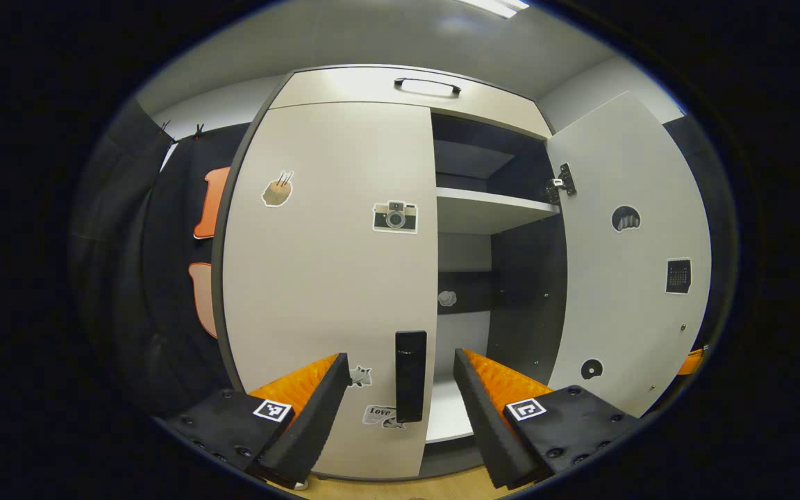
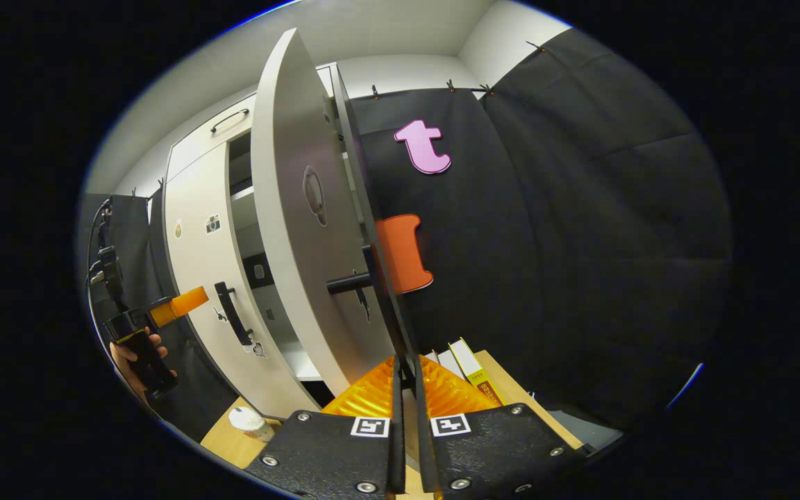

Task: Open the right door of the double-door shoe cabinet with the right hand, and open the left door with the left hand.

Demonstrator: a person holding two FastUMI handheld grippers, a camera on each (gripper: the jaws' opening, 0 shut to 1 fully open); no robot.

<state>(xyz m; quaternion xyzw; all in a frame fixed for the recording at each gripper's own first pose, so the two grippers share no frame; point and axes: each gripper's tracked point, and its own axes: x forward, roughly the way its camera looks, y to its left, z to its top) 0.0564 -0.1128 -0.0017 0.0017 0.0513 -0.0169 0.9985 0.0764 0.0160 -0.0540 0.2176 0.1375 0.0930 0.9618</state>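
While my right gripper [image 2: 405, 378] pinches the free edge of the right door [image 2: 296, 229], fingers nearly closed with the thin panel between them at the bottom centre of the right gripper view, that door stands swung well out from the shoe cabinet [image 1: 400, 87]. My left gripper [image 1: 400, 392] is spread wide and holds nothing; its fingers frame the black handle [image 1: 410, 375] of the left door [image 1: 330, 278], which is still closed in the middle of the left gripper view. I judge the main risk is closing too early, before the fingers reach round the handle, so they grasp air or scrape the door face. Coming in off-centre could knock one finger against the handle. On the right, a thin-edge pinch could slip if I pull sideways.
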